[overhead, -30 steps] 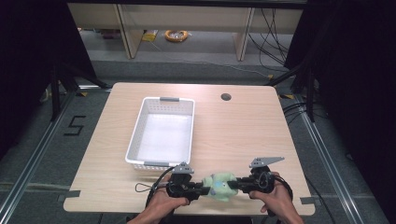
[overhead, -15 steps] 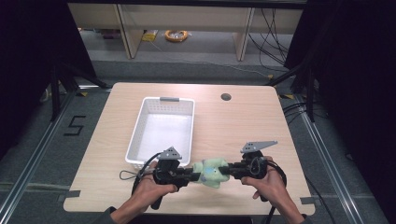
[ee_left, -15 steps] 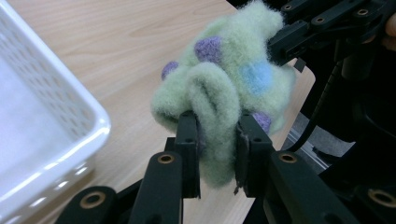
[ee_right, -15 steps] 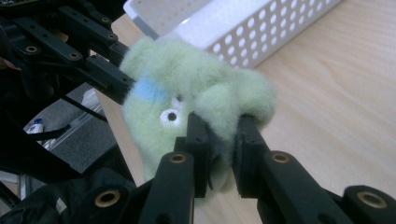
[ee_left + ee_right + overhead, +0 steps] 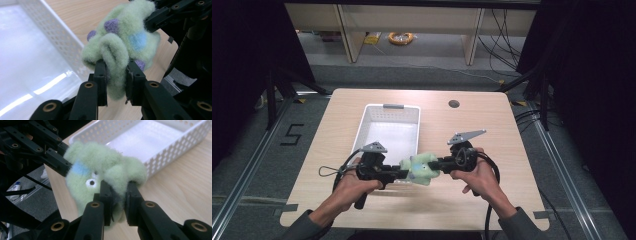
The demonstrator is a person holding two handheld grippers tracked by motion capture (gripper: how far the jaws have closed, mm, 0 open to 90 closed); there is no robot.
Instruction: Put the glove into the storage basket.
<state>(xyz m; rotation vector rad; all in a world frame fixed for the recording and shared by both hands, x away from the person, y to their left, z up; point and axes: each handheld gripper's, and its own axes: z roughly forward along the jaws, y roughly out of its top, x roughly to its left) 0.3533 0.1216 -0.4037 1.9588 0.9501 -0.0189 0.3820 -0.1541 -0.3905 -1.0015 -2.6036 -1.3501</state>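
Observation:
A pale green plush toy [image 5: 420, 168] with purple and blue spots hangs above the table, just off the near right corner of the white basket [image 5: 382, 117]. My left gripper [image 5: 404, 172] is shut on its left side, and my right gripper [image 5: 433, 163] is shut on its right side. In the left gripper view the toy [image 5: 122, 47] has a fold pinched by my left gripper [image 5: 117, 82]. The right gripper view shows the toy [image 5: 100, 167] with a stitched eye, squeezed by my right gripper [image 5: 119, 200]. The basket [image 5: 172, 147] holds nothing that I can see.
The wooden table [image 5: 492, 135] has a round cable hole [image 5: 454, 104] at the back right. Black cables trail from both grippers over the table's near edge. A shelf unit [image 5: 412, 20] and a floor marking stand beyond the table.
Both grippers have moved forward and up from the table's near edge with the toy held between them, bringing it close to the basket's near right corner.

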